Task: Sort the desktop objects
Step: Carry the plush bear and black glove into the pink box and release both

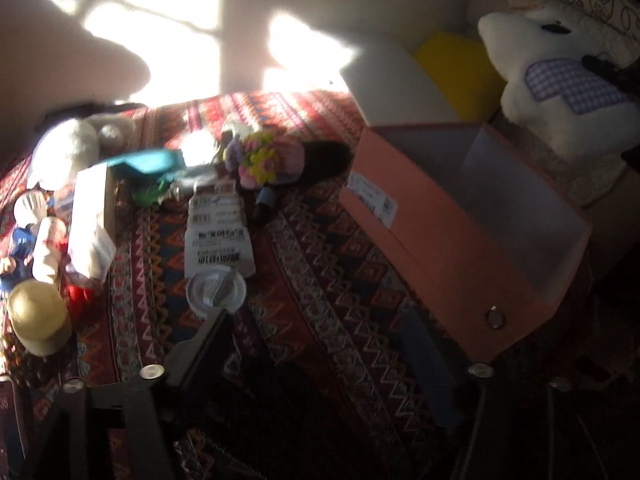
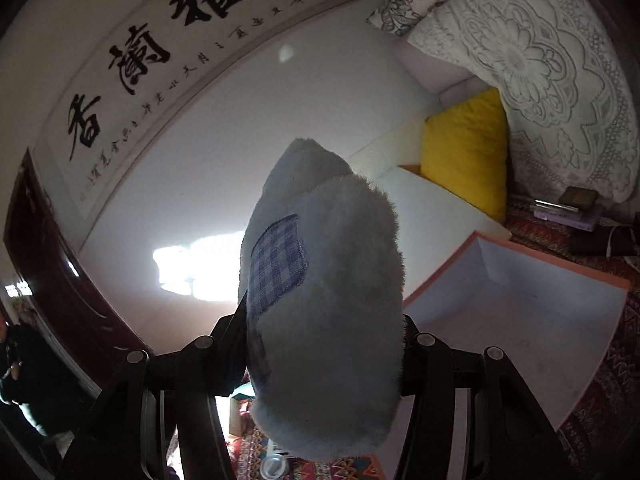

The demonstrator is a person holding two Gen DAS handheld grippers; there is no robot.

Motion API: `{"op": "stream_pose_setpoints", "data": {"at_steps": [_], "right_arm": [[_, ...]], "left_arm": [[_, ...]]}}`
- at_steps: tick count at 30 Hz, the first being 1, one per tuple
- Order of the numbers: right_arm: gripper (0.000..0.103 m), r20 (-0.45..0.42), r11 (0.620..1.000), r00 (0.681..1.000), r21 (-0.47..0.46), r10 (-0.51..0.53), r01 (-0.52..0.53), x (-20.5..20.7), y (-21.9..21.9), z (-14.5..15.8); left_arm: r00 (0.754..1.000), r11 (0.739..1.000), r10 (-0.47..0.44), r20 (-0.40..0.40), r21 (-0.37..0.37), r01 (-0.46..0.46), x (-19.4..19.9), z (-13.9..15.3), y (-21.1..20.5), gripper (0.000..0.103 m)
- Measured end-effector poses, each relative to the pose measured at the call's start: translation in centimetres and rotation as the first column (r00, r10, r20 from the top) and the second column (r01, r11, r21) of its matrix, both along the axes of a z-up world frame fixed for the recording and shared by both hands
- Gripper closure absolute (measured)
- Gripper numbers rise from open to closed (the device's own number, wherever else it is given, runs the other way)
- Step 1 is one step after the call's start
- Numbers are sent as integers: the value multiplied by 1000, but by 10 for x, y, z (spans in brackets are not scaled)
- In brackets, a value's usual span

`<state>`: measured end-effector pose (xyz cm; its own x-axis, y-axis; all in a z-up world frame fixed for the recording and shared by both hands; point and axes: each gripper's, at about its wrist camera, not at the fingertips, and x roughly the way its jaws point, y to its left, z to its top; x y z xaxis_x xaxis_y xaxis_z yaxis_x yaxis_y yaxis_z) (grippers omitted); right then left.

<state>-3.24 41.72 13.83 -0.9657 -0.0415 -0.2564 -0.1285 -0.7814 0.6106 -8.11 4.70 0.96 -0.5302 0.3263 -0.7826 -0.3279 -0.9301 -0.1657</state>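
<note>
Calligraphy scroll (image 2: 168, 56) on wall, labelled orange box (image 1: 460, 220)

Open orange cardboard box (image 1: 452, 236) with pale empty interior: free room inside, entry from above clear. White plush toy with blue checked patch (image 2: 324, 312) fills gap between right gripper (image 2: 320, 344) pads, blocks most of right wrist view. Bare strip of patterned red woven cloth (image 1: 320, 264) between box and clutter: passable. Left side crowded: white barcode-label strip (image 1: 218, 228), round clear plastic lid (image 1: 216, 292), pink flower doll (image 1: 268, 160), tan-capped figurine (image 1: 38, 280).
</note>
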Motion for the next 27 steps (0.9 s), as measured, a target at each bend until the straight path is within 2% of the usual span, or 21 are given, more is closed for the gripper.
{"op": "stream_pose_setpoints", "data": {"at_steps": [2,4,5,6,8,10,11,12,14,18,22,27], "right_arm": [[45,29,1000,1000,-27,5,-4,-3,15,-15],[45,54,999,998,-50,10,-7,-8,25,-28],[45,61,999,998,-51,8,-5,-11,27,-33],[44,68,999,998,-49,4,-1,-12,30,-37],[44,75,999,997,-49,-1,4,-15,32,-37],[44,80,999,997,-49,-4,8,-18,34,-37],[44,78,999,997,-47,-3,7,-18,33,-36],[44,76,999,997,-46,-2,6,-19,33,-35],[44,71,999,997,-43,0,3,-19,33,-33],[44,79,999,997,-32,-12,14,-19,35,-33],[44,80,999,997,-32,-22,25,-16,40,-36],[44,100,996,991,26,-91,89,-9,46,-37]], "left_arm": [[989,1000,20,145,-2,-20,16,-52,0,12],[975,998,53,215,-38,-46,29,-86,4,12],[972,995,78,223,-79,-62,32,-99,8,9],[973,990,93,211,-121,-69,34,-110,14,1],[983,976,102,156,-209,-69,36,-130,27,2],[991,973,89,100,-221,-65,41,-132,34,8],[995,975,77,67,-215,-61,44,-126,34,42],[997,979,68,41,-195,-59,45,-115,30,94],[997,989,72,6,-126,-70,46,-91,18,93],[987,997,62,-146,-39,-69,50,-19,17,93],[958,996,-34,-284,65,54,40,59,52,92],[912,962,-172,-373,135,237,1,126,133,90]]}}
